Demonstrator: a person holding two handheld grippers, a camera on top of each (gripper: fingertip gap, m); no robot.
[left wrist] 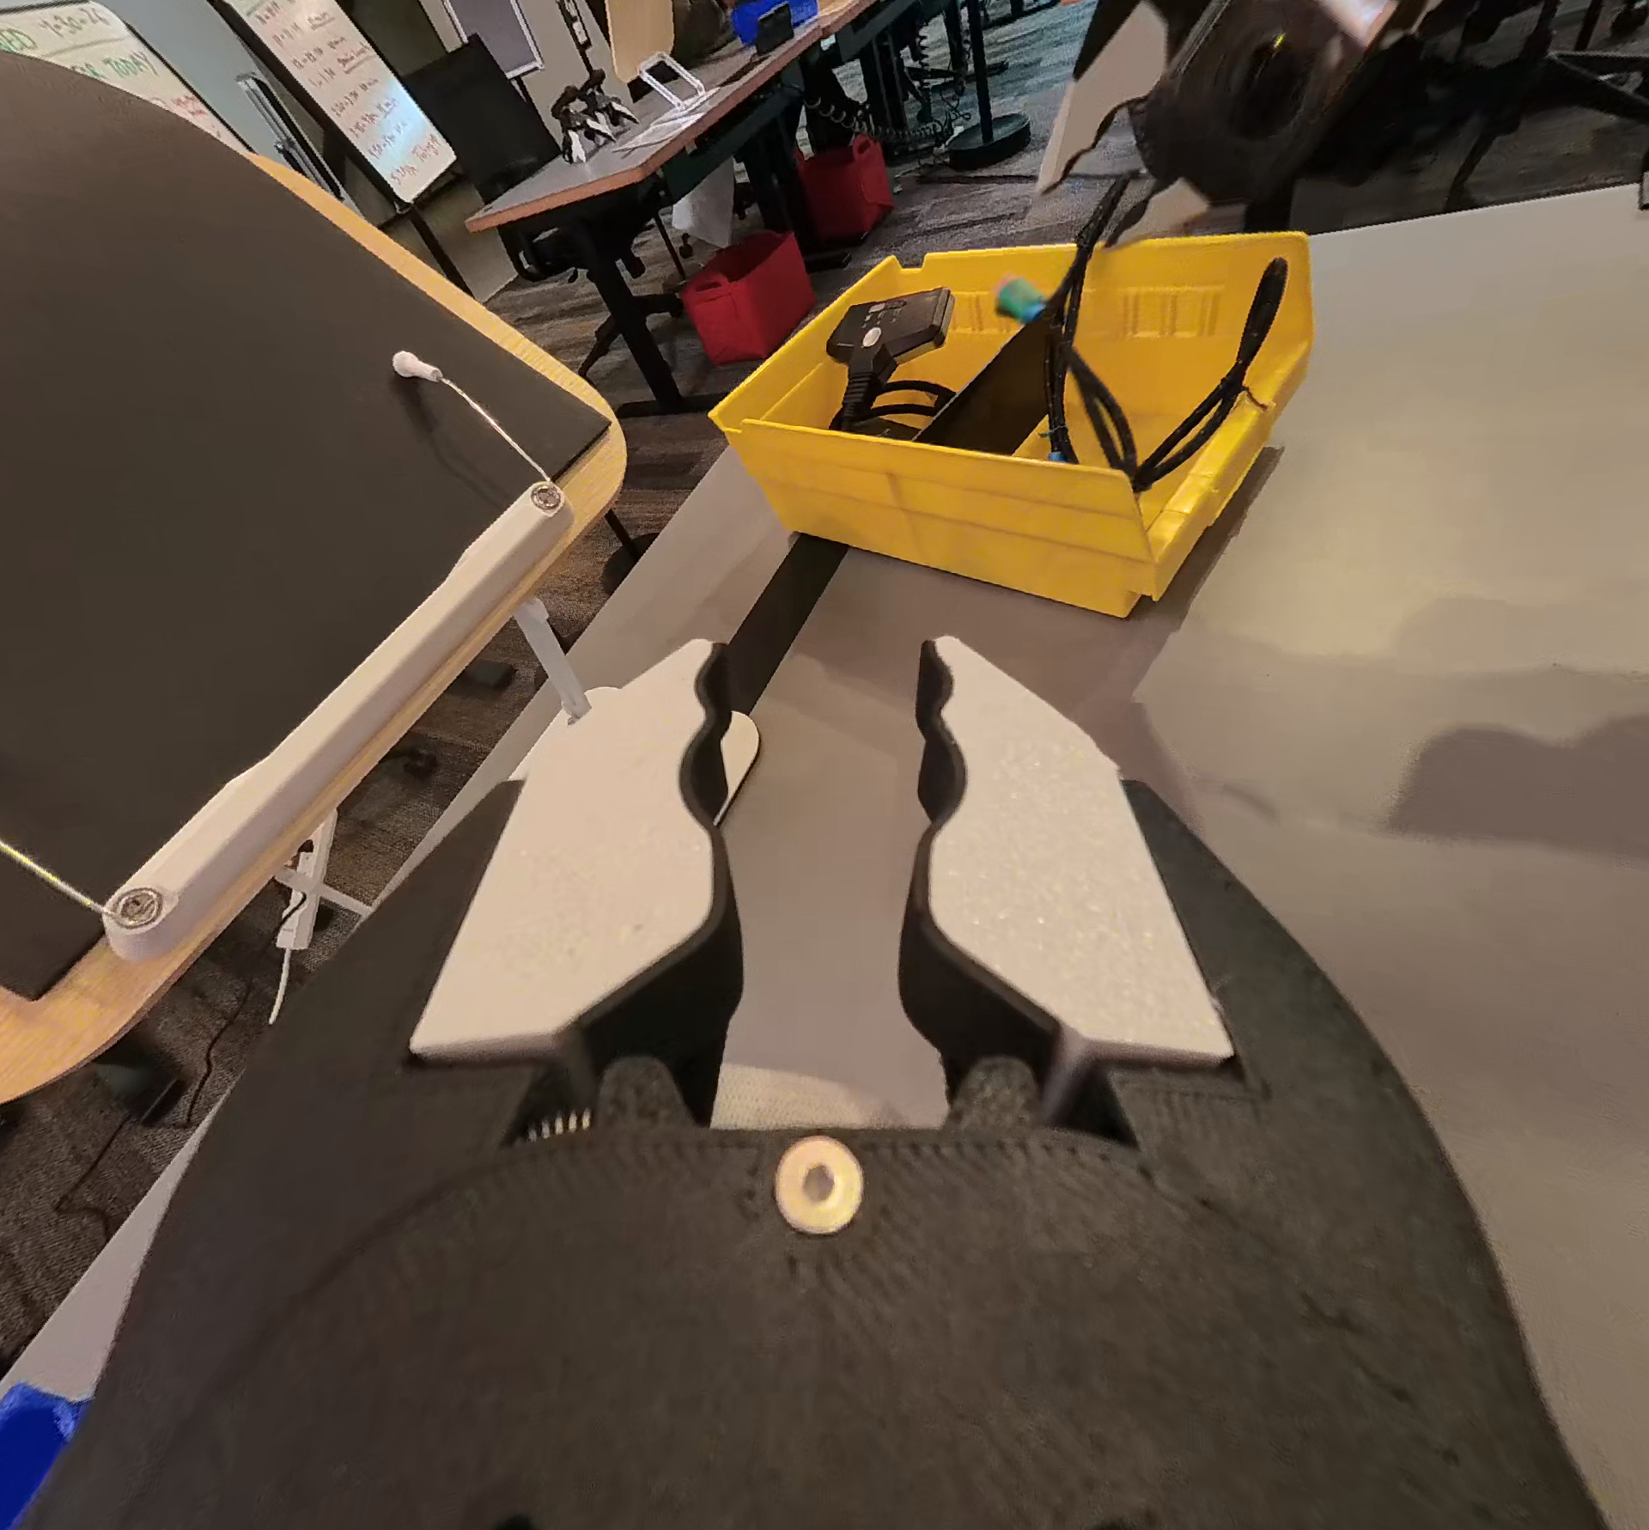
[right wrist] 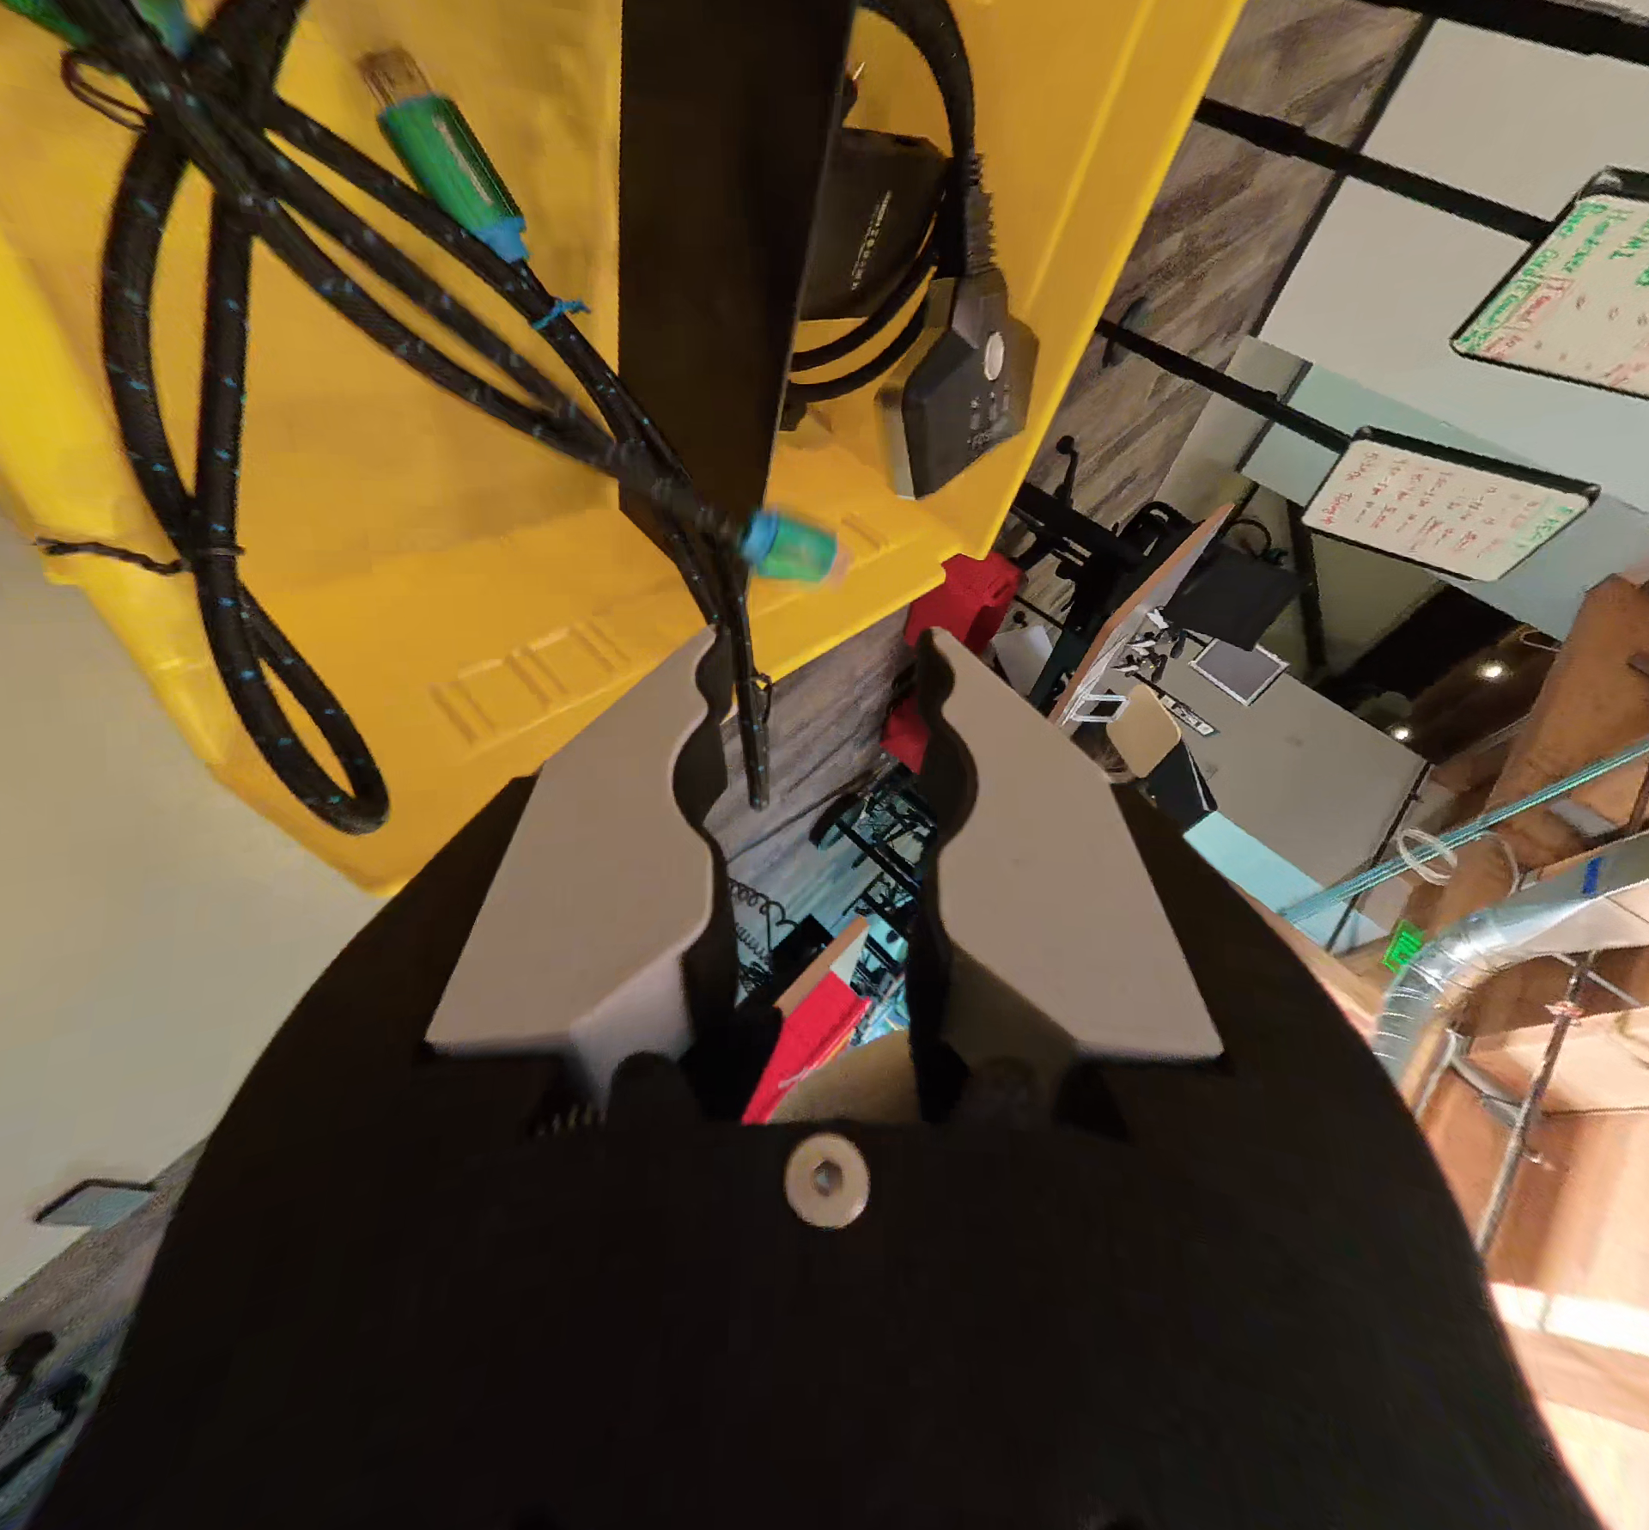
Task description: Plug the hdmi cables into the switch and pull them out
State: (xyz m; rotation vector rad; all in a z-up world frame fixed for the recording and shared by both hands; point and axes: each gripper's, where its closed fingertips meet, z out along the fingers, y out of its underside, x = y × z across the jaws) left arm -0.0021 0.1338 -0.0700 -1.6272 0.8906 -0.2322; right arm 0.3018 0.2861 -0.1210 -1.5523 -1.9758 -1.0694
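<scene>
A yellow bin (left wrist: 964, 505) stands on the grey table (left wrist: 1428, 639). In it lie a black HDMI switch (left wrist: 892, 322), a black divider panel (left wrist: 999, 398) and black braided HDMI cables (left wrist: 1196, 416) with green plugs (left wrist: 1017, 298). My left gripper (left wrist: 816, 657) is open and empty, low over the table in front of the bin. My right gripper (left wrist: 1111, 202) hovers above the bin's far side, blurred. In the right wrist view it (right wrist: 816, 648) stands open with a cable strand (right wrist: 754, 728) running between its fingers. The switch (right wrist: 968, 389), a loose green plug (right wrist: 790, 550) and the bin (right wrist: 535, 684) lie beyond.
A tilted wooden board with a black face (left wrist: 223, 461) stands close on the left, past the table edge. Red bins (left wrist: 749, 300) sit on the floor beyond. Desks and whiteboards (left wrist: 348, 77) stand farther back. A second green plug (right wrist: 451, 157) lies in the bin. Left tips to right tips: about 35 cm.
</scene>
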